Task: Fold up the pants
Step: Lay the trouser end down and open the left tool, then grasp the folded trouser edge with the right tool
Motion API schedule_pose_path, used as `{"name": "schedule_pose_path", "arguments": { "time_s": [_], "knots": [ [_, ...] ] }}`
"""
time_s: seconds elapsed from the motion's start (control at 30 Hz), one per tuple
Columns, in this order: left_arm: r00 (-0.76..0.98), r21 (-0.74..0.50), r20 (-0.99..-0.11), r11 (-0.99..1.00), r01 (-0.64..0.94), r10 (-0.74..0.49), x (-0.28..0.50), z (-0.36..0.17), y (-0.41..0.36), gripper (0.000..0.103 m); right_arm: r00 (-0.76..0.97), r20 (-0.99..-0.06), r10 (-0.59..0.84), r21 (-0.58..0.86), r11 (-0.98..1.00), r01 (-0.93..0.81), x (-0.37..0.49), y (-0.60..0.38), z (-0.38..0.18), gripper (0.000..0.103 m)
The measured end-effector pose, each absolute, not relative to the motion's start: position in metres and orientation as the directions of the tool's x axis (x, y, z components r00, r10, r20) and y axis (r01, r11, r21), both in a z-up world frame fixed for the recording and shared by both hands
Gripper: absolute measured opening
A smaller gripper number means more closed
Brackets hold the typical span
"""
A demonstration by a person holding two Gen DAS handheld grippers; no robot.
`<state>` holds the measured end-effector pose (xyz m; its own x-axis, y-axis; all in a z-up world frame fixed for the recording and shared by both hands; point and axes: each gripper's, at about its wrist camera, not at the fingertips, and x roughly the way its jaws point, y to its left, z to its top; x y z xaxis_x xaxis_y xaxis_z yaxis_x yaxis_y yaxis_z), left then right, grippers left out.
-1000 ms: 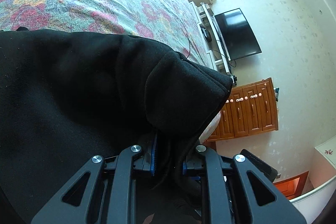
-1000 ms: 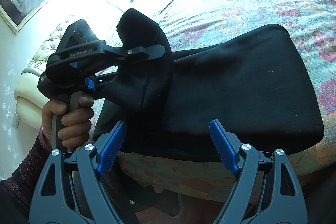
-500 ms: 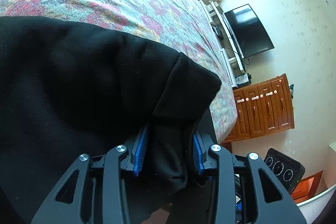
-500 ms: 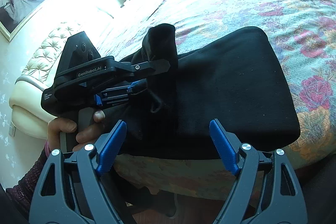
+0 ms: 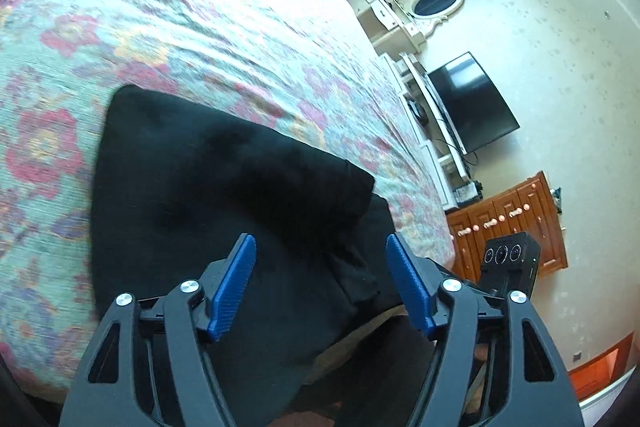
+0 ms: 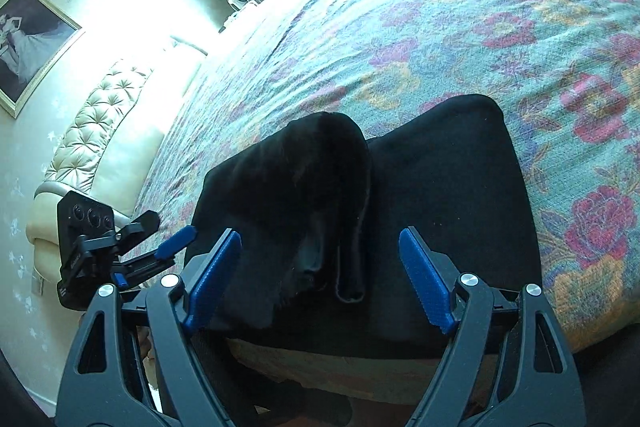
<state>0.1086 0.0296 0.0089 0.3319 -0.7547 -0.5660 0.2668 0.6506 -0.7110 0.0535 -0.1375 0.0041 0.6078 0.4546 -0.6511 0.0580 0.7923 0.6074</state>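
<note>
Two black hand-held grippers with blue pads hover at the near edge of a bed covered by a floral quilt [image 6: 480, 7]: the left gripper [image 5: 320, 283] has just been opening its jaws, which now stand wide apart with nothing pressed between them, and the right gripper [image 6: 320, 279] also has its jaws wide apart and empty. Between and in front of them, the black folded fabric pants [image 6: 440, 195] lie on the quilt, one loose flap resting on top of the flat part.

Pants [image 6: 440, 195] folded on the bed [image 6: 460, 27] at its near edge, headboard [image 6: 100, 131] far left.
</note>
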Motion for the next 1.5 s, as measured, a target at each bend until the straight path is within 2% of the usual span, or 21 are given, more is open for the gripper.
{"name": "schedule_pose_path", "arguments": {
  "time_s": [0.1,0.17,0.3,0.47,0.5,0.63,0.67,0.73,0.8,0.97,1.2,1.5],
  "knots": [
    [0.417,-0.682,-0.598,0.708,0.186,-0.685,0.111,0.008,0.063,0.077,0.578,-0.689,0.437,0.578,0.813,0.073,0.07,-0.135,-0.006,0.081],
    [0.428,-0.709,-0.599,0.697,0.109,-0.676,0.112,-0.002,0.081,0.079,0.559,-0.699,0.446,0.577,0.814,0.071,0.075,-0.129,-0.01,0.081],
    [0.41,-0.732,-0.627,0.681,-0.017,-0.663,0.115,-0.027,0.101,0.079,0.521,-0.704,0.483,0.588,0.807,0.047,0.083,-0.121,-0.019,0.081],
    [0.348,-0.741,-0.65,0.665,-0.092,-0.676,0.114,-0.056,0.112,0.079,0.467,-0.726,0.505,0.575,0.818,0.009,0.09,-0.103,-0.024,0.079],
    [0.342,-0.742,-0.651,0.663,-0.096,-0.678,0.114,-0.059,0.11,0.079,0.459,-0.736,0.498,0.561,0.828,0.001,0.089,-0.101,-0.025,0.075],
    [0.345,-0.73,-0.658,0.68,-0.075,-0.669,0.11,-0.059,0.109,0.081,0.429,-0.78,0.455,0.494,0.869,-0.023,0.093,-0.086,-0.029,0.041],
    [0.346,-0.729,-0.659,0.681,-0.074,-0.668,0.11,-0.058,0.107,0.082,0.425,-0.791,0.44,0.473,0.88,-0.031,0.093,-0.084,-0.03,0.036],
    [0.349,-0.73,-0.657,0.679,-0.076,-0.668,0.109,-0.058,0.108,0.082,0.42,-0.783,0.459,0.488,0.872,-0.041,0.095,-0.082,-0.03,0.02],
    [0.351,-0.731,-0.656,0.678,-0.078,-0.668,0.112,-0.057,0.102,0.082,0.417,-0.767,0.488,0.52,0.853,-0.041,0.097,-0.084,-0.029,0.016],
    [0.355,-0.732,-0.656,0.676,-0.083,-0.666,0.115,-0.054,0.092,0.082,0.417,-0.729,0.542,0.58,0.814,-0.045,0.1,-0.092,-0.019,0.015],
    [0.356,-0.749,-0.639,0.658,-0.083,-0.682,0.113,-0.053,0.091,0.082,0.457,-0.7,0.548,0.589,0.806,-0.064,0.081,-0.121,0.007,0.014],
    [0.335,-0.752,-0.629,0.659,-0.033,-0.701,0.108,-0.043,0.069,0.082,0.473,-0.716,0.512,0.598,0.8,0.039,0.067,-0.174,-0.009,0.014]
  ]
}}
